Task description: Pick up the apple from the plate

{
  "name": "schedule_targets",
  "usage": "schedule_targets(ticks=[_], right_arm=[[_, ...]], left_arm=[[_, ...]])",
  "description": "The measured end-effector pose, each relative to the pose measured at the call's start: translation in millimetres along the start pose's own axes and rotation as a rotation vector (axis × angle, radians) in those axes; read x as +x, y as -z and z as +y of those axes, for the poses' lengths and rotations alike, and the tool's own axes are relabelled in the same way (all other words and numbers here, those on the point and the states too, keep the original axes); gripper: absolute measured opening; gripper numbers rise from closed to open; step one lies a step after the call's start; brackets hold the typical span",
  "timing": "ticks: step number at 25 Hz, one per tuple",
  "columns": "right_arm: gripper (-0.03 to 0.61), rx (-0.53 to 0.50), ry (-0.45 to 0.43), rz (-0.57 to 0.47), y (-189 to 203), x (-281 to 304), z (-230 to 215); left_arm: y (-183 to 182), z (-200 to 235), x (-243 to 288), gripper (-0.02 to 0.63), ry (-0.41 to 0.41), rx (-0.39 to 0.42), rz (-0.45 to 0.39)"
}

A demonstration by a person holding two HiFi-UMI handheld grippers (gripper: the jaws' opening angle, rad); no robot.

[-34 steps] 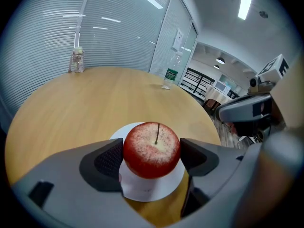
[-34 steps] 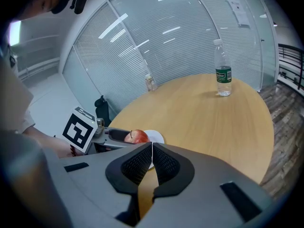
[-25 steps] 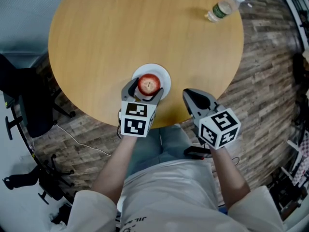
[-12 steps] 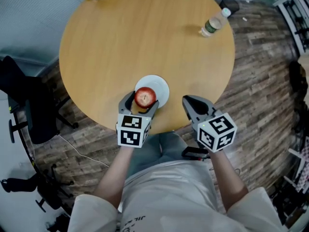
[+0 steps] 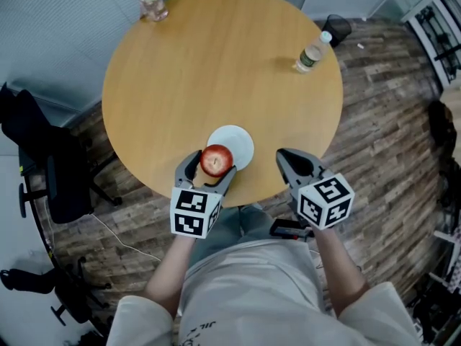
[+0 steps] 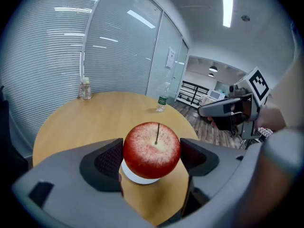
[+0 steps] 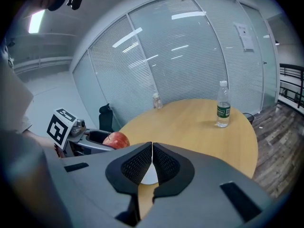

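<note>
A red apple (image 5: 216,160) with a thin stem sits between the jaws of my left gripper (image 5: 209,166), which is shut on it and holds it above the near edge of the round wooden table (image 5: 216,63). In the left gripper view the apple (image 6: 152,149) hangs over the white plate (image 6: 140,176), which lies bare on the table (image 5: 235,143). My right gripper (image 5: 291,163) is shut with nothing in it, to the right of the plate. From the right gripper view the apple (image 7: 116,139) shows at the left, and my right gripper (image 7: 152,161) has its pads touching.
A plastic water bottle (image 5: 311,52) stands at the table's far right edge and a small glass jar (image 5: 152,3) at the far left edge. A black office chair (image 5: 50,171) stands left of the table. A small black bin (image 5: 336,26) sits on the wood floor beyond.
My left gripper has lifted the apple off the plate and drawn it toward me. The head view has pulled back, showing more of the table. The right gripper has hardly moved.
</note>
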State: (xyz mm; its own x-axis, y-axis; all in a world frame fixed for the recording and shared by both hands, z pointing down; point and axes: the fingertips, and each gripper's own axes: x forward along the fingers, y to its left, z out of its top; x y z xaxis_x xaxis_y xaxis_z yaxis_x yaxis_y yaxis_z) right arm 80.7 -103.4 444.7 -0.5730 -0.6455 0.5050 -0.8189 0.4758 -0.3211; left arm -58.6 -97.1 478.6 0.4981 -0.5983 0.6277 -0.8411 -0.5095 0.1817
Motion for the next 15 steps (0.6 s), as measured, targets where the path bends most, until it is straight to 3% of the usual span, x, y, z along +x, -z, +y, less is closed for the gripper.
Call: schedule_targets(ticks=[5, 15], right_arm=[[0.031, -0.011, -0.005, -0.015, -6, -3, 7], [0.031, -0.037, -0.015, -0.031, -16, -10, 18]], left_arm=[[-4, -10, -15, 0.377, 0.02, 0.014, -0.029], [-18, -22, -47, 0.377, 0.07, -0.042, -0.092]])
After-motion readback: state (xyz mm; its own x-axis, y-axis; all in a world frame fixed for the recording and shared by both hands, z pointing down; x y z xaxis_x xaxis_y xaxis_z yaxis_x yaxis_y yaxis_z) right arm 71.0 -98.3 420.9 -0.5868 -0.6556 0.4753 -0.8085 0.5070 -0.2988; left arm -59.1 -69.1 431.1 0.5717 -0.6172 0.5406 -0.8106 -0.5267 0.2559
